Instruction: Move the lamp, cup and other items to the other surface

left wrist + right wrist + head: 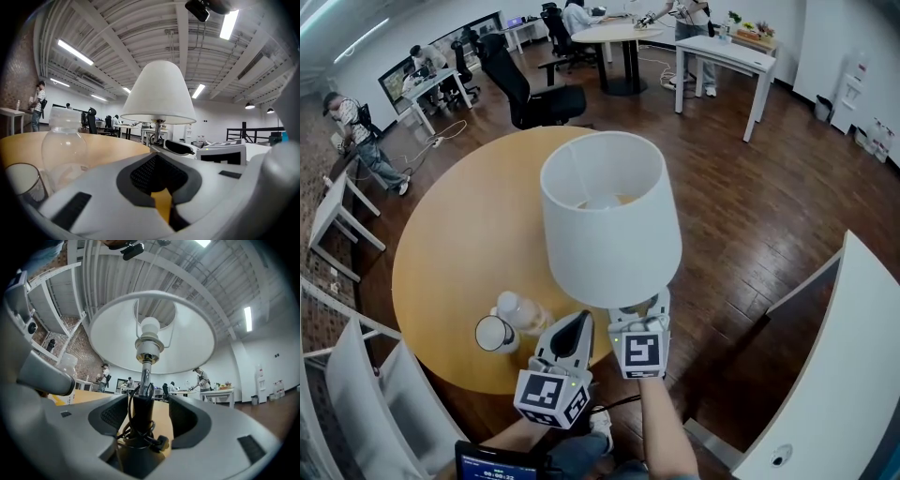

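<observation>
A table lamp (609, 220) with a white shade stands at the near edge of the round wooden table (459, 234). My right gripper (639, 311) reaches under the shade. In the right gripper view the lamp's black stem (140, 413), with its cord wound round it, stands between the jaws of the right gripper (143, 420) with a gap on each side, so the gripper is open. My left gripper (575, 325) hovers shut and empty just left of it; its pads (157, 176) meet. A clear plastic bottle (521, 312) and a clear cup (494, 333) stand to its left.
A white desk (853, 375) stands to the right across dark wood floor. White furniture (366, 375) is at the lower left. A black office chair (525, 89) and more tables with people are beyond the round table.
</observation>
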A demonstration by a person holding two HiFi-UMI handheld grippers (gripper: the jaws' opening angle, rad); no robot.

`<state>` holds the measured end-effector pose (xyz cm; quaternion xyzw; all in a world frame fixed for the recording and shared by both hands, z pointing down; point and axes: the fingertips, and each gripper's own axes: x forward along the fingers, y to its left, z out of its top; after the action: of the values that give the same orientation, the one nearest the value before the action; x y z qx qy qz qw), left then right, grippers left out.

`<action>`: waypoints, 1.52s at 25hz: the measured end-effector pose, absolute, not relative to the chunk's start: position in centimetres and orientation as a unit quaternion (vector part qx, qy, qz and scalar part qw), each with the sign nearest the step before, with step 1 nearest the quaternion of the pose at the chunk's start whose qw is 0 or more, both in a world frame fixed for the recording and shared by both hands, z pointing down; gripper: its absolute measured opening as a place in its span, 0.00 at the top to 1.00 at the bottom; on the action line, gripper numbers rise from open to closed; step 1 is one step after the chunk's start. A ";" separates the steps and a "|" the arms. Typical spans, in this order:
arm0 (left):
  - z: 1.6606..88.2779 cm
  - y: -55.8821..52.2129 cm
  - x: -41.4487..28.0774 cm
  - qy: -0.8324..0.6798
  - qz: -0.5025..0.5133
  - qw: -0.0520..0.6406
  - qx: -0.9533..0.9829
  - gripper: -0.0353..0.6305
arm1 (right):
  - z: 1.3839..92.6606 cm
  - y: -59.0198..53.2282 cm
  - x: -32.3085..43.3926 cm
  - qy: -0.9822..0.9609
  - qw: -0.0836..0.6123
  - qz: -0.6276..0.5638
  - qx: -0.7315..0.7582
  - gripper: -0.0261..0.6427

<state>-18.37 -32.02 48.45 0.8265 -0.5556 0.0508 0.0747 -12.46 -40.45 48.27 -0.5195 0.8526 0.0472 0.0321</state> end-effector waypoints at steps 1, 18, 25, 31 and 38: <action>48.4 -31.9 -18.2 -0.556 0.052 0.076 0.826 0.94 | 48.3 -39.9 -12.0 0.850 0.028 0.048 -0.523 0.54; 42.5 -25.3 -7.7 -0.487 0.023 0.052 0.872 0.94 | 42.0 -24.1 -2.1 0.828 -0.024 0.028 -0.560 0.86; 39.3 -21.1 -0.9 -0.423 0.007 0.027 0.906 0.94 | 38.5 -18.6 3.4 0.804 -0.031 0.016 -0.594 0.96; 38.2 -18.7 3.4 -0.386 -0.003 0.023 0.922 0.94 | 37.3 -15.3 7.7 0.777 -0.031 0.014 -0.628 0.96; 36.6 -15.7 8.6 -0.358 -0.010 0.010 0.934 0.94 | 36.3 -12.3 12.7 0.760 -0.032 0.022 -0.649 0.96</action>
<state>8.62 -15.68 36.56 0.9337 -0.3578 -0.0097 0.0104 12.72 -12.25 36.29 -0.6489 0.7599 0.0218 -0.0317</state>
